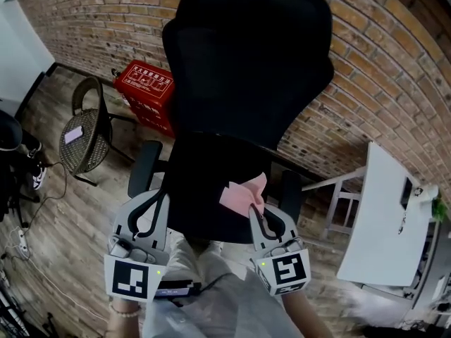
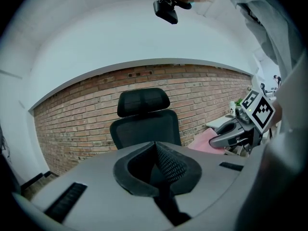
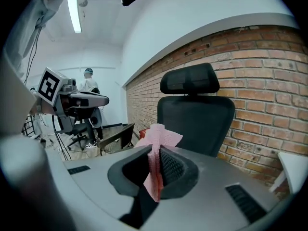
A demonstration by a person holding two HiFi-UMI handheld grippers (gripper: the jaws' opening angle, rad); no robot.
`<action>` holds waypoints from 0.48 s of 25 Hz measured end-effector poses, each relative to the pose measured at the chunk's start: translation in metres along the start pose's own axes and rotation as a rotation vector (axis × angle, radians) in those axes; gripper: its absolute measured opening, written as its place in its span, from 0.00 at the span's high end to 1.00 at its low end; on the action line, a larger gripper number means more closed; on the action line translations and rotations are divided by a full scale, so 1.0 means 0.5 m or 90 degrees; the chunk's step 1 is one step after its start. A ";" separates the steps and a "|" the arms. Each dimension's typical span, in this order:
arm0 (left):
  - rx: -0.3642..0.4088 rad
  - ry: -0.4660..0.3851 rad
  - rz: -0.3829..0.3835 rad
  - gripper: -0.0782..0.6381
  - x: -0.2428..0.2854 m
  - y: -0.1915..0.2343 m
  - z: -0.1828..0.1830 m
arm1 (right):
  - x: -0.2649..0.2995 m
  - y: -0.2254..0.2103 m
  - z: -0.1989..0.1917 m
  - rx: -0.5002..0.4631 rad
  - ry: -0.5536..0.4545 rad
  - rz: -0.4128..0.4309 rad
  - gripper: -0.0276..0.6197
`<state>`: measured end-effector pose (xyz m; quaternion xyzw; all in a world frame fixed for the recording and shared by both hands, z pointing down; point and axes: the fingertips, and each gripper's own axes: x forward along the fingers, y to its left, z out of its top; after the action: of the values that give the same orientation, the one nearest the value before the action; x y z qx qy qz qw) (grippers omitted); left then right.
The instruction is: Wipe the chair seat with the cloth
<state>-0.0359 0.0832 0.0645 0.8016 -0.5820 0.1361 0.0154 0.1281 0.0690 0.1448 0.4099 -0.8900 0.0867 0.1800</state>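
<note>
The cloth (image 1: 244, 193), a pink one, is pinched between the jaws of the right hand-held gripper (image 1: 258, 211). The jaws are closed on a fold of it, so most of the fabric stands free beyond the tips (a loose flap is what would be dragged over the surface). It is held at the front right corner of the chair seat (image 1: 204, 182), near the right armrest (image 1: 291, 197). Whether the fabric already touches the seat cannot be told from any view.

The left hand-held gripper (image 1: 156, 201) is carried at the front left corner of the seat, just beside the left armrest (image 1: 143, 166). Its jaws are pressed together with nothing between them. It seems to be parked there to be kept out of the wiping path.

Both are pointed toward the backrest (image 1: 246, 55), so a stroke from the front edge of the seat toward its back edge is judged the likely next move. The wiping is judged barely begun, if at all, since the cloth is bunched upright rather than laid flat.

For a clean pass, the right one would need to be tipped down until the flap lies on the seat ahead of the hard jaw tips. Because only a narrow fold is gripped, the fabric could be folded under or pulled loose by the drag.
</note>
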 end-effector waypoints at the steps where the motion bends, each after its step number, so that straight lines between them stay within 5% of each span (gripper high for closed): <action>1: 0.000 0.000 0.000 0.87 0.007 0.005 -0.005 | 0.009 -0.001 -0.002 0.000 0.002 0.002 0.87; 9: -0.012 0.007 -0.006 0.87 0.069 0.063 -0.052 | 0.097 -0.009 -0.015 -0.004 0.025 0.001 0.87; 12: 0.084 0.007 -0.042 0.87 0.102 0.092 -0.060 | 0.144 -0.012 -0.018 0.000 0.037 -0.001 0.87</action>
<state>-0.0705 0.0266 0.0994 0.8187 -0.5452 0.1779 -0.0296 0.0919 0.0176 0.1813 0.4078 -0.8840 0.0988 0.2059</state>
